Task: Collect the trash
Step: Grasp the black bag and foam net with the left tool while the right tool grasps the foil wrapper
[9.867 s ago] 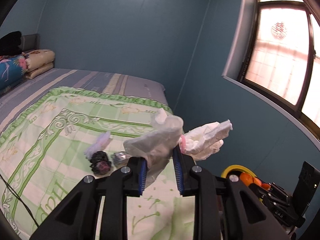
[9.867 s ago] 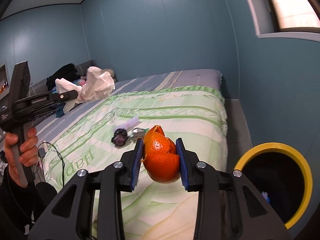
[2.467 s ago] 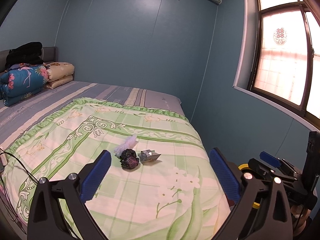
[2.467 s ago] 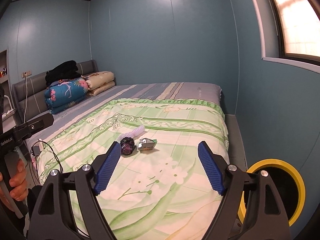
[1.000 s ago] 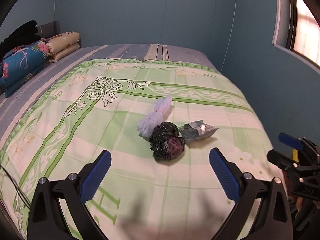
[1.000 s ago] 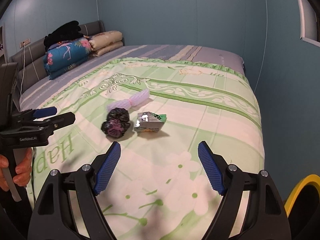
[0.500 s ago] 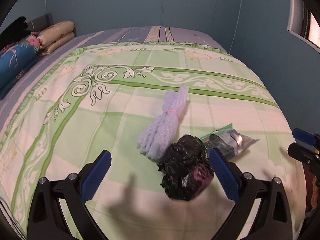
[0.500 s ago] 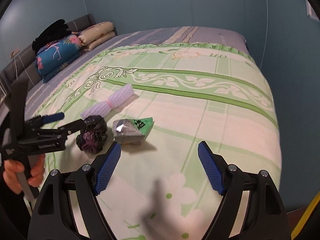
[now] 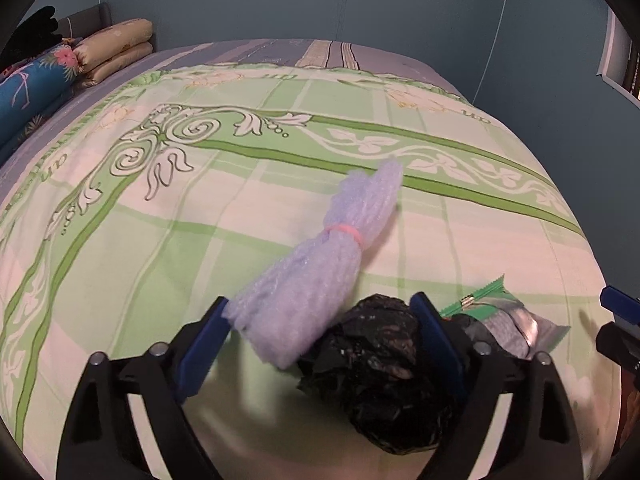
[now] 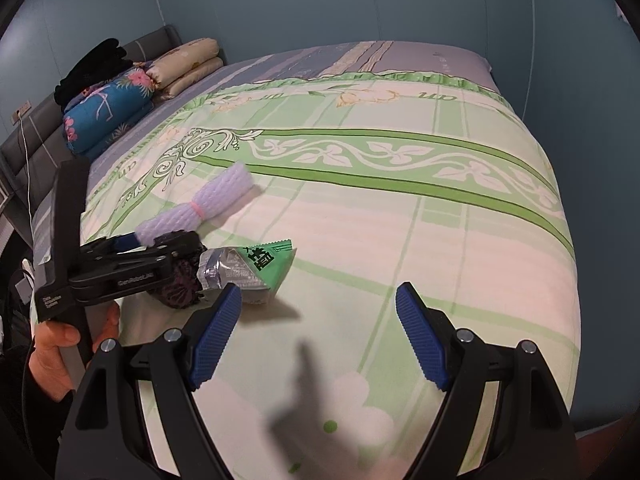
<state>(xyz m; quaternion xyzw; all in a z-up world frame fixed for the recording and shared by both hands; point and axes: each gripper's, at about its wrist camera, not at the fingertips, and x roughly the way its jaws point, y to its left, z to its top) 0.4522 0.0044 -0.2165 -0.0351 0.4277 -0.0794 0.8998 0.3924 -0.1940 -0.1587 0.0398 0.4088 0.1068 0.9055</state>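
Bedspread (image 9: 248,216): pale cream w/ light-green checks, darker green bands, white leaf and scroll motifs.
Sheet (image 10: 424,56) beneath: grey-lilac w/ beige and blue stripes.
Foam net sleeve (image 9: 316,264): pale lavender, mesh texture, pink rubber band round the middle.
Crumpled bag (image 9: 384,372): black, faint purple tint.
Snack wrapper (image 10: 248,264): silver foil inside; green outside w/ black print, zigzag edge.
Left gripper (image 9: 320,340): black frame, blue ribbed pads.
Right gripper (image 10: 318,334): same, black w/ blue pads.
Folded quilt (image 10: 108,110): blue, pink flowers, flamingo print.
Pillows (image 10: 188,66): tan, floral.
Headboard (image 10: 24,144): grey.
Wall (image 9: 320,0): teal-blue.
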